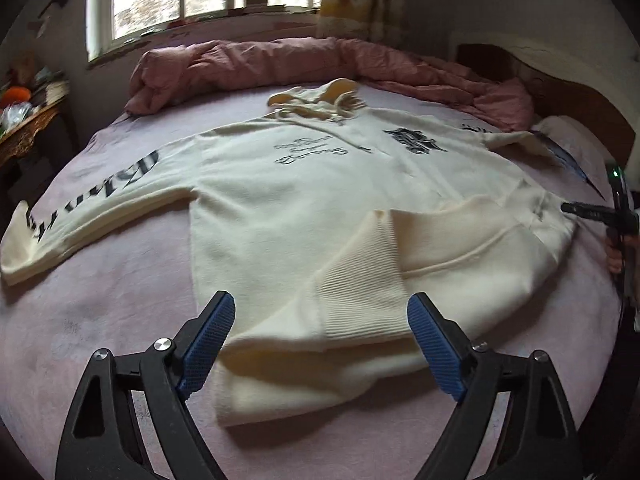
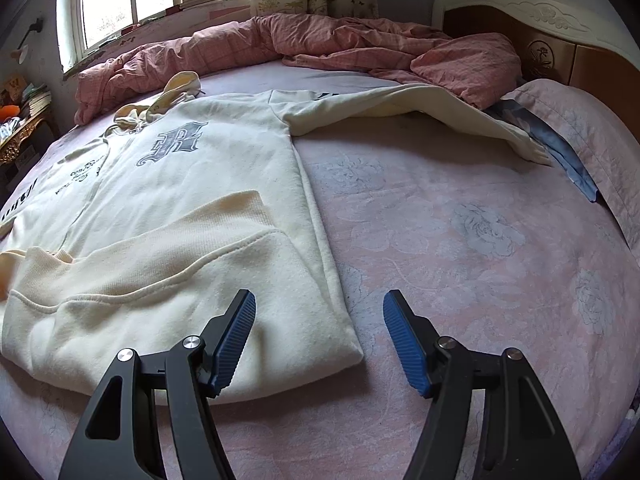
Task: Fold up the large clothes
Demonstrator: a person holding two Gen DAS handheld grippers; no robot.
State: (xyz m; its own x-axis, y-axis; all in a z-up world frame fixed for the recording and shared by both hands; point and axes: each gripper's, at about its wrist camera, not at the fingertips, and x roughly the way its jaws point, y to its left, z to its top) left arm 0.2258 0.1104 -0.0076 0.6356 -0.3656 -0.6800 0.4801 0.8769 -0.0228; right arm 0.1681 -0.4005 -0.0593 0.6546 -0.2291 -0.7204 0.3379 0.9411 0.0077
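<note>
The cream hoodie lies face-up on the bed, its hem folded up — both the left gripper and right gripper hover released, so next likely comes grasping a sleeve — folding inward.

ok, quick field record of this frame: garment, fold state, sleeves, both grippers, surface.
garment: cream hoodie, front up, hood toward the window
fold state: hem flipped up over the lower front; rest unfolded
sleeves: both spread out; lettered sleeve on the left gripper's side, other sleeve reaching the pillow
left gripper: open, holding nothing, over the folded hem
right gripper: open, holding nothing, over the hoodie's near corner
surface: pink bedsheet, quilt bunched at far edge
</note>
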